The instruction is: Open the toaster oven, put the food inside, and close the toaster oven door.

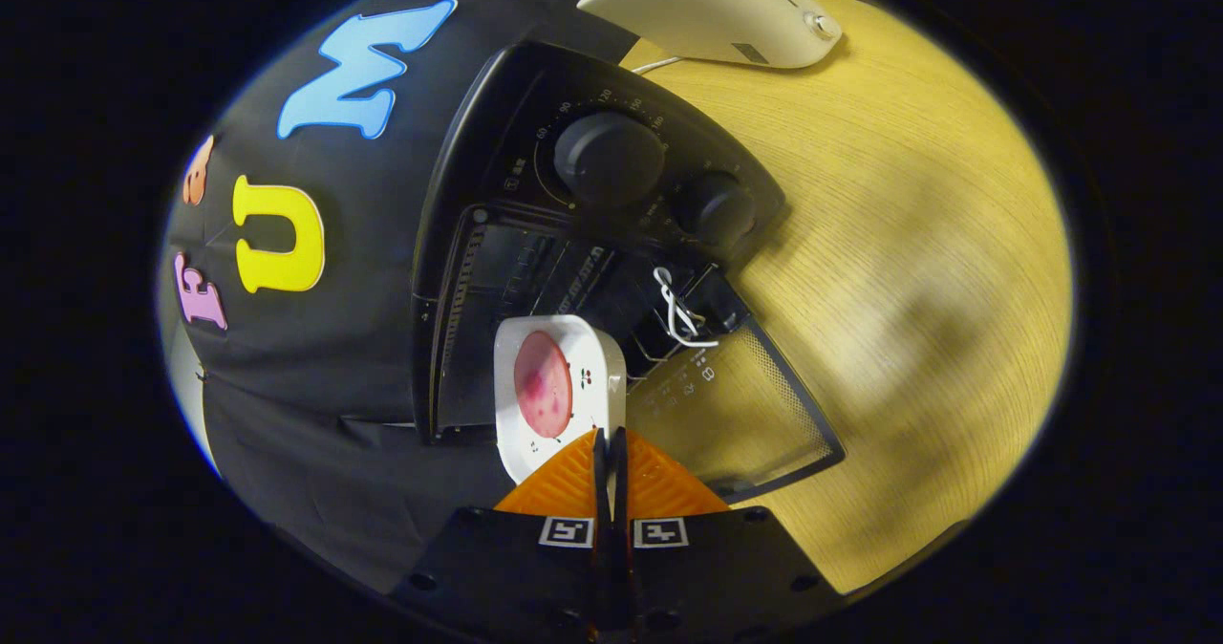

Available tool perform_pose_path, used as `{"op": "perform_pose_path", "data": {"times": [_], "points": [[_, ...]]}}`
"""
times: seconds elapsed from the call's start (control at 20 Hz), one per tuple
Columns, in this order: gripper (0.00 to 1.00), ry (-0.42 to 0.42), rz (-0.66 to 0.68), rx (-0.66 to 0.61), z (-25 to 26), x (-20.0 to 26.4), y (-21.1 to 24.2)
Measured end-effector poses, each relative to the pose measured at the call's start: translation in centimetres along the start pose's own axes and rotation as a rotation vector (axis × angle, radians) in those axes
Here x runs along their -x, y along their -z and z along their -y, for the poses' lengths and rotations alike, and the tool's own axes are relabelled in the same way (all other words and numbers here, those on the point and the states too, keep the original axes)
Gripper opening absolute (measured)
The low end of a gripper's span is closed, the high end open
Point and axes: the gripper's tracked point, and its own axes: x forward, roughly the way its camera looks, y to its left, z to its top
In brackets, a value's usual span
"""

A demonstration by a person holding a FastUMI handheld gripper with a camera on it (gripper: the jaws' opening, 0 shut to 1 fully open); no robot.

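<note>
Gripper view: your gripper (609,443) is pinched nearly closed on the near rim of the white plate (535,434), looks like. Plate carries the pink food slice (543,383), at the toaster oven (573,243) mouth, door (745,405) open. Rigid, light, slippery, breakable; keep the edge grip.

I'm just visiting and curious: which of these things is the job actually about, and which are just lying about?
Part of the job:
- toaster oven, door open
- white plate with food
- hand-held gripper, fingers closed on the plate's edge

Just lying about:
- cream-coloured appliance
- wooden table
</note>
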Motion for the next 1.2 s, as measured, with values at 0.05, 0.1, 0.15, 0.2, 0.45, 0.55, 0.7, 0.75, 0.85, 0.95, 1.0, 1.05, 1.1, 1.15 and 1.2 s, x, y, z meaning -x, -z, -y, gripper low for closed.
{"op": "perform_pose_path", "data": {"times": [0.05, 0.1, 0.15, 0.2, 0.45, 0.55, 0.7, 0.75, 0.85, 0.95, 1.0, 1.05, 1.1, 1.15, 1.2], "points": [[0.01, -0.012, 0.013, -0.017, -0.3, -0.6, -0.3], [0.02, -0.032, 0.030, -0.030, -0.7, -1.0, -0.8], [0.01, -0.051, 0.048, -0.045, -1.2, -1.5, -1.2], [0.01, -0.061, 0.068, -0.064, -1.4, -1.9, -1.7], [0.02, -0.033, 0.157, -0.137, -1.1, -4.7, -3.9], [0.02, -0.008, 0.197, -0.143, -0.7, -5.3, -4.5], [0.03, -0.017, 0.253, -0.142, -1.3, -5.7, -5.1], [0.03, -0.022, 0.264, -0.143, -1.5, -5.9, -5.2], [0.06, -0.021, 0.268, -0.160, -1.8, -6.1, -5.1], [0.09, -0.058, 0.276, -0.173, -3.0, -5.9, -5.3], [0.12, -0.071, 0.281, -0.171, -3.5, -6.3, -5.1], [0.14, -0.087, 0.284, -0.164, -3.9, -5.5, -5.2], [0.16, -0.101, 0.281, -0.156, -4.3, -5.2, -4.8], [0.30, -0.090, 0.275, -0.141, -4.2, -4.8, -4.6], [0.41, -0.075, 0.273, -0.114, -3.9, -4.1, -3.8]]}}
